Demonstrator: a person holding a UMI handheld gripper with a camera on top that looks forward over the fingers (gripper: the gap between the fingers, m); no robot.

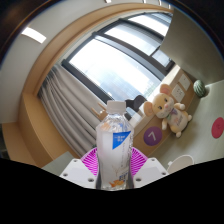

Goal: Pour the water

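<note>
A clear plastic water bottle (113,140) with a white cap and a blue-and-white label stands upright between my fingers. My gripper (112,166) is shut on the bottle's lower body: the pink pads (91,163) press on it from both sides. The bottle is held up in the air and the view looks upward past it toward the window and ceiling. No cup or other vessel shows.
A large window (120,60) with grey curtains (68,105) fills the background. A plush toy (167,108) sits on a wooden shelf to the right, near a purple round thing (152,136) and a pink one (217,126).
</note>
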